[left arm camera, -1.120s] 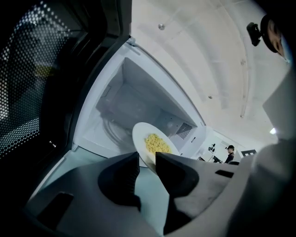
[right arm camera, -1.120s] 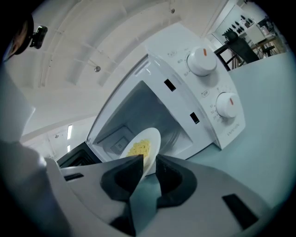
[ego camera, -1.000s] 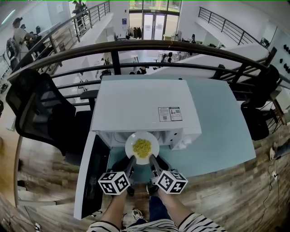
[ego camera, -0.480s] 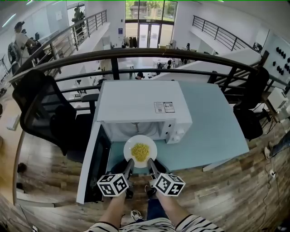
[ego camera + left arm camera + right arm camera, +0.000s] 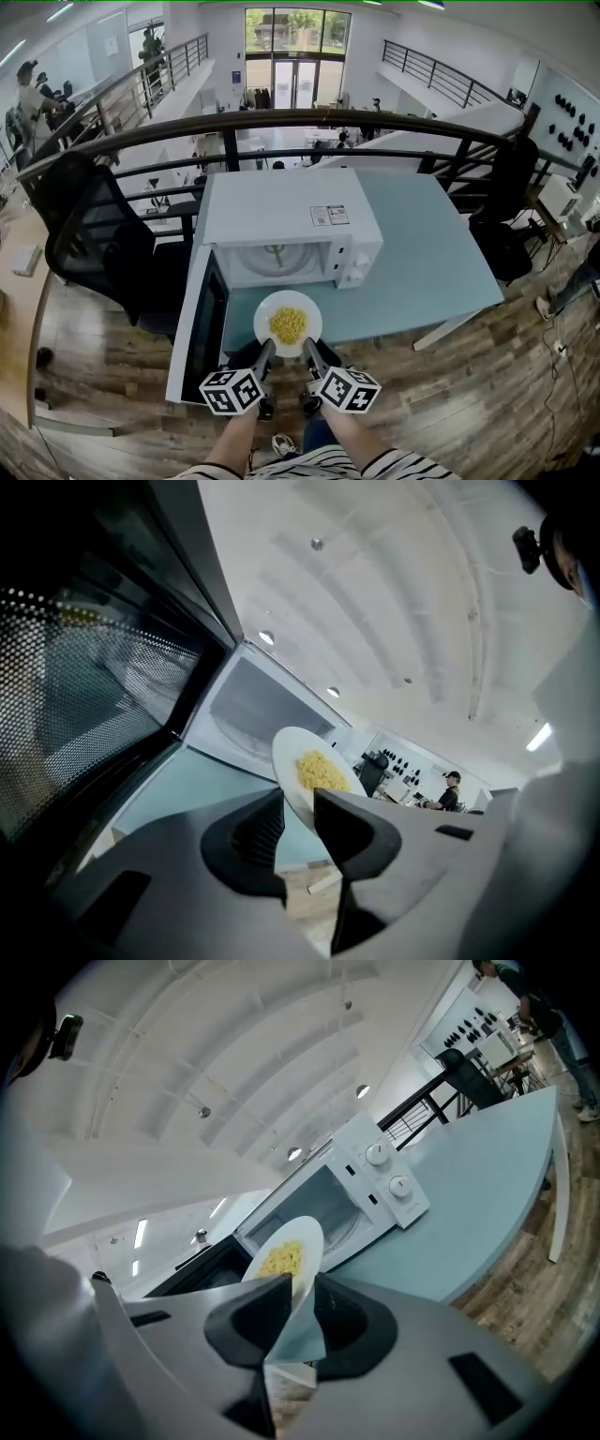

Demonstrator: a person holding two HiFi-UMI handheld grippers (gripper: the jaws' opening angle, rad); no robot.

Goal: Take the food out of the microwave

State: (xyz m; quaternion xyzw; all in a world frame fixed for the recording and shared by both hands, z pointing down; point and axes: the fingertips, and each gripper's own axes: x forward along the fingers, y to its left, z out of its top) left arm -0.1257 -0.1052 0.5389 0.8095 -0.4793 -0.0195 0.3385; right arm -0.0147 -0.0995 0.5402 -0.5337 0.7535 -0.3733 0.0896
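A white plate (image 5: 288,323) of yellow food (image 5: 288,325) hangs over the pale blue table, in front of the open white microwave (image 5: 281,220). My left gripper (image 5: 265,350) is shut on the plate's near-left rim and its jaws have just been closing a little on that rim. My right gripper (image 5: 310,348) is shut on the near-right rim. In the left gripper view the plate (image 5: 289,754) stands edge-on between the jaws of that gripper (image 5: 300,803). In the right gripper view the plate (image 5: 307,1235) sits in that gripper (image 5: 298,1290), with the food (image 5: 281,1258) on it.
The microwave door (image 5: 199,333) swings open to the left, beside the plate. The glass turntable (image 5: 274,255) shows in the cavity. The table (image 5: 431,253) runs out to the right. A black chair (image 5: 89,234) stands at the left and a railing (image 5: 309,117) runs behind.
Both grippers have drawn back toward me with the plate. It was at the microwave's mouth and is now fully outside, over the table.
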